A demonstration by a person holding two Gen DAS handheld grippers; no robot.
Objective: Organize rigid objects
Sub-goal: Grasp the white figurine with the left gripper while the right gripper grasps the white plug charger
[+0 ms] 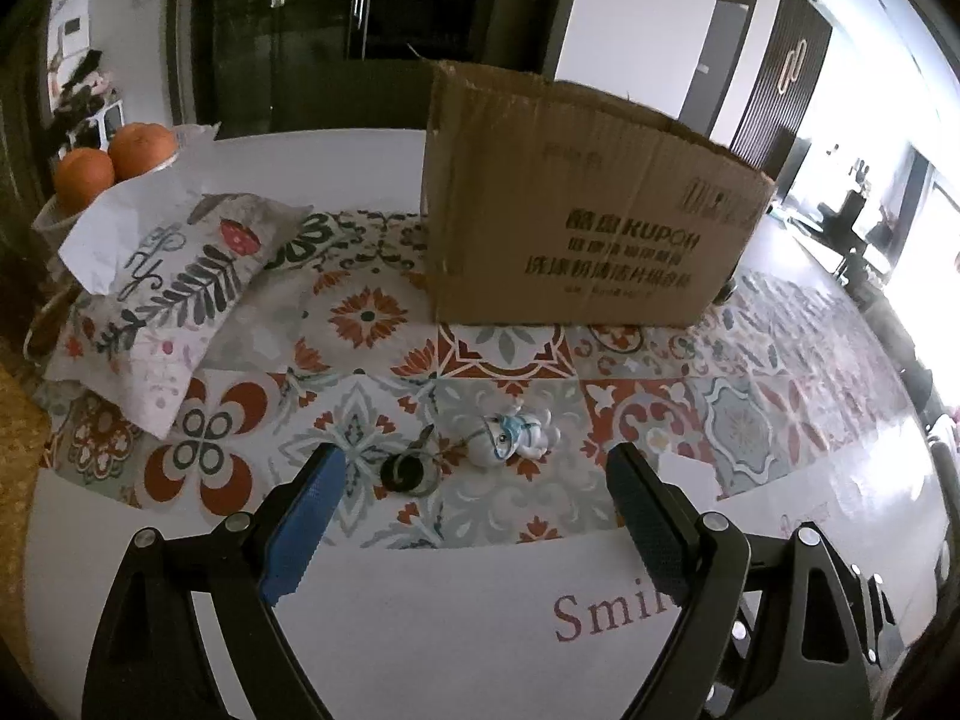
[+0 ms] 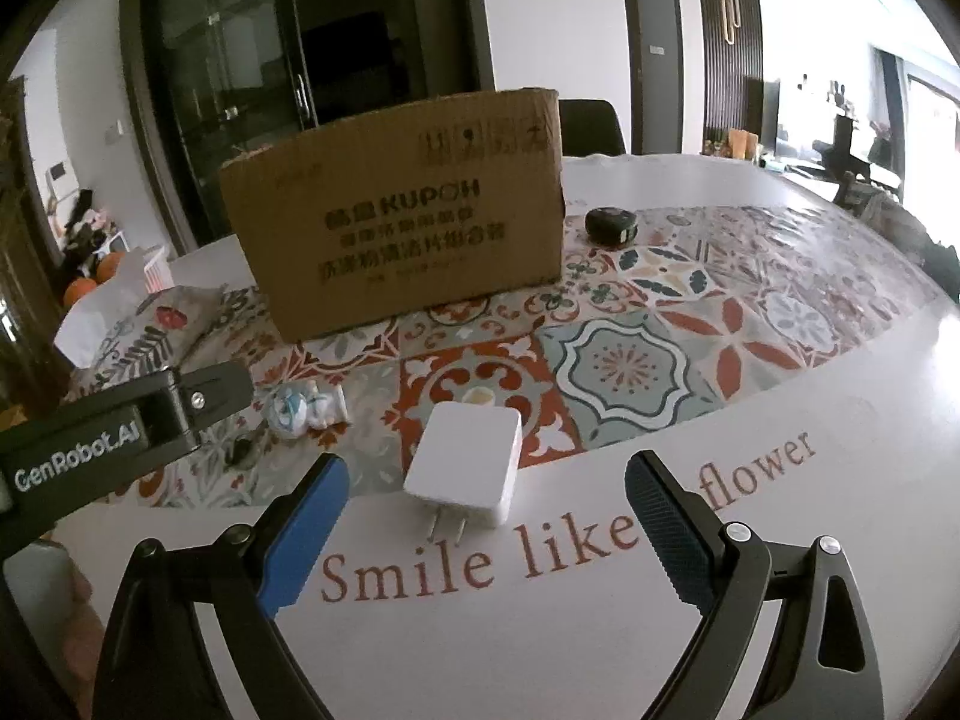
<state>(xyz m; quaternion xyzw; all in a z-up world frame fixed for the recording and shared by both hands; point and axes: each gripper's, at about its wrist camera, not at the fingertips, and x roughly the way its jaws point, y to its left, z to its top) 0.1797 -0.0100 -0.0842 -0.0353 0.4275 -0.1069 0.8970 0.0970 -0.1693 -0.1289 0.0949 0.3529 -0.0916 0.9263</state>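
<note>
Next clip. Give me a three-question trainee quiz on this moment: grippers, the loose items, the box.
1. True or false: the right gripper is shut on the white charger.
2. What lies just ahead of the left gripper? A) an orange B) the small figurine with its key ring C) a pillow
3. Fill in: the dark round case lies beside the ____.

Key: 1 false, both grippers are open; 2 B; 3 cardboard box.

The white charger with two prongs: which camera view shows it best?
The right wrist view: the white charger lies whole between the open right claw. The left wrist view shows only a white corner behind a finger.
</note>
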